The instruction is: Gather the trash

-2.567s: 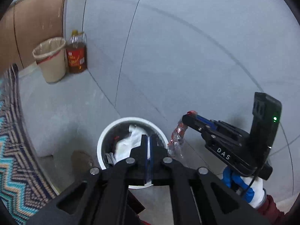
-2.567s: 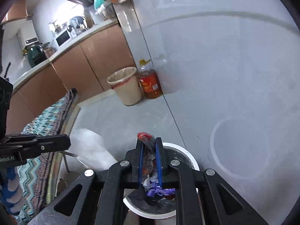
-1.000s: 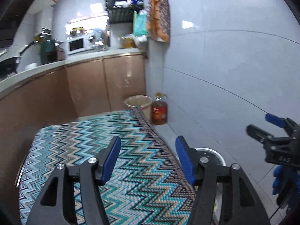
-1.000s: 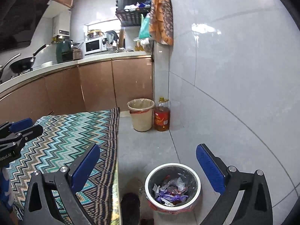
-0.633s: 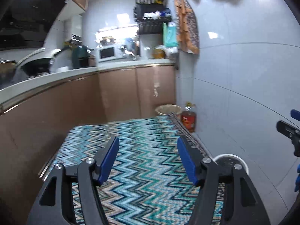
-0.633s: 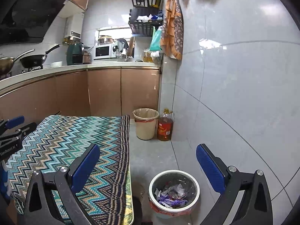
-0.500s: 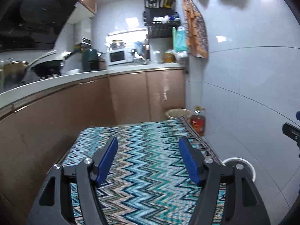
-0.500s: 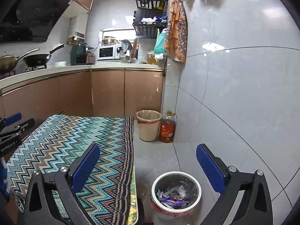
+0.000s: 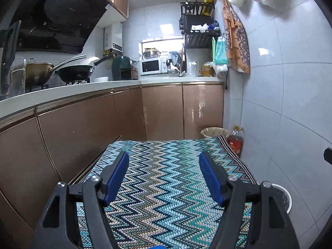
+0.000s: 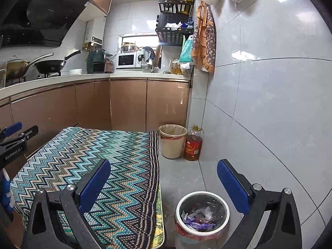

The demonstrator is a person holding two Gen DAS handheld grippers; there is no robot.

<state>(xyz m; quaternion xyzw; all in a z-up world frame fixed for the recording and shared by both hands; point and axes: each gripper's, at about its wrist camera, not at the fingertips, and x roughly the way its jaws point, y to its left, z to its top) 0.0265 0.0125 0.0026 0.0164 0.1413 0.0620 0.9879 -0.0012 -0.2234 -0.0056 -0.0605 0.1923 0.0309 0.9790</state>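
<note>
My left gripper (image 9: 164,159) stands open over a table covered in a zigzag cloth (image 9: 164,188), with nothing between its blue pads. My right gripper (image 10: 164,164) is open too and holds nothing; it hangs over the table's right edge (image 10: 157,176) and the floor. Below it on the floor stands a white-rimmed trash bin (image 10: 202,193) with crumpled wrappers (image 10: 199,215) inside. In the left wrist view that bin (image 9: 287,195) shows partly behind the right finger. The left gripper (image 10: 21,129) also appears at the left edge of the right wrist view.
A beige bin with a liner (image 10: 173,141) and an oil bottle (image 10: 193,145) stand against the tiled wall beyond the table. Brown cabinets (image 9: 161,108) and a counter with a wok (image 9: 74,72) and microwave (image 9: 152,66) run along the left and back.
Both grippers were shut over the trash bin, the right one on a wrapper; now both are open, empty and higher. The left view has swung from the bin onto the table.
</note>
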